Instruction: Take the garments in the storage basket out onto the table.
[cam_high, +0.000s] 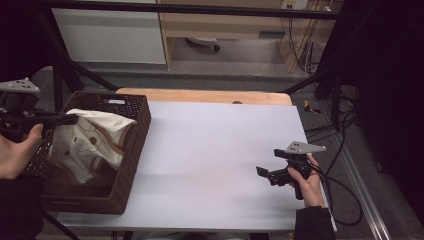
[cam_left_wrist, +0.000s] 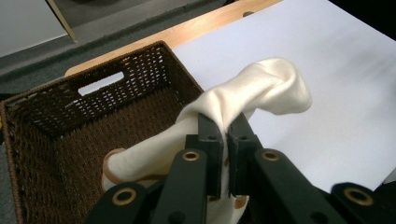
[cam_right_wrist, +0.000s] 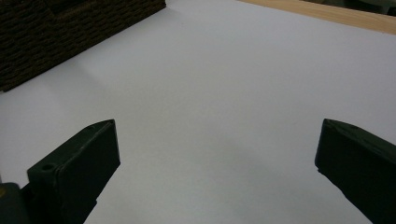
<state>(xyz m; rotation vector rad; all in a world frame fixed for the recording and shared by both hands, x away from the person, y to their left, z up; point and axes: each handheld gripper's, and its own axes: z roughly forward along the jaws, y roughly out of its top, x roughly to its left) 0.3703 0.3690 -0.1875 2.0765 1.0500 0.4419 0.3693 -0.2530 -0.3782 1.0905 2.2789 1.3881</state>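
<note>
A cream cloth with brown print (cam_high: 95, 142) hangs over the brown wicker basket (cam_high: 127, 175) at the table's left. My left gripper (cam_high: 70, 119) is shut on the cloth's top fold, holding it above the basket. In the left gripper view the cloth (cam_left_wrist: 261, 88) bulges past the closed jaws and drapes down into the basket (cam_left_wrist: 56, 126). My right gripper (cam_high: 264, 172) rests low over the white table at the right, open with nothing between its jaws. In the right gripper view its gripper (cam_right_wrist: 217, 154) spans bare table.
The white table top (cam_high: 215, 150) spreads between basket and right gripper, with a wooden strip (cam_high: 200, 95) along its far edge. Black frame bars (cam_high: 75, 70) stand behind the basket. Cables (cam_high: 345, 130) trail on the floor at the right. The basket's side (cam_right_wrist: 56, 37) crosses the right gripper view.
</note>
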